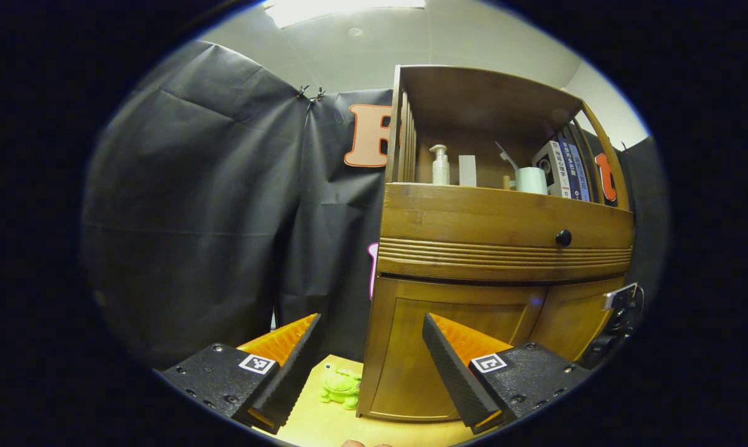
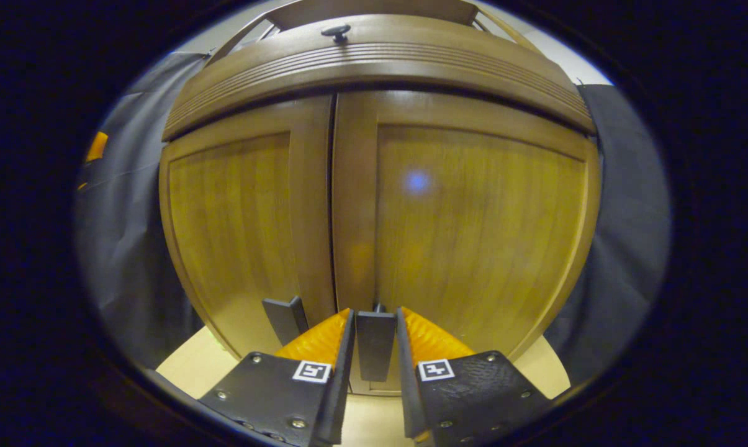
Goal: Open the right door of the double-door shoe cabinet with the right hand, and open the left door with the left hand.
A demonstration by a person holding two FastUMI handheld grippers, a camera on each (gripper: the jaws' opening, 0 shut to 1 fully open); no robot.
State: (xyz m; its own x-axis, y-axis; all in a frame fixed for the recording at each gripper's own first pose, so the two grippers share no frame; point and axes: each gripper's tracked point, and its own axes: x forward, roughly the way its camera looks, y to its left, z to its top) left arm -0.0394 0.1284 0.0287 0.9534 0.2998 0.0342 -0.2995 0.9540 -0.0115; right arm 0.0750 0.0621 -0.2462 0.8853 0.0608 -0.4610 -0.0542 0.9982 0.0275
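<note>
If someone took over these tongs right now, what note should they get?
Right tongs: closed on the right door's handle, door not yet swung.
Left tongs: open, holding nothing, off the cabinet's left front corner.
Left door and right door: both shut; left door's handle untouched.
Done: right handle gripped.
Left: pull right door open, then grip left handle and open it.

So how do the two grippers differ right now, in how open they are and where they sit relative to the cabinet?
The right gripper has its fingers closed on the right door's dark handle; the left gripper is wide open and holds nothing.
The right gripper is up against the doors at the centre seam; the left gripper hangs back near the shoe cabinet's left corner, above a green toy.
Both point toward the cabinet, whose doors are closed.
</note>
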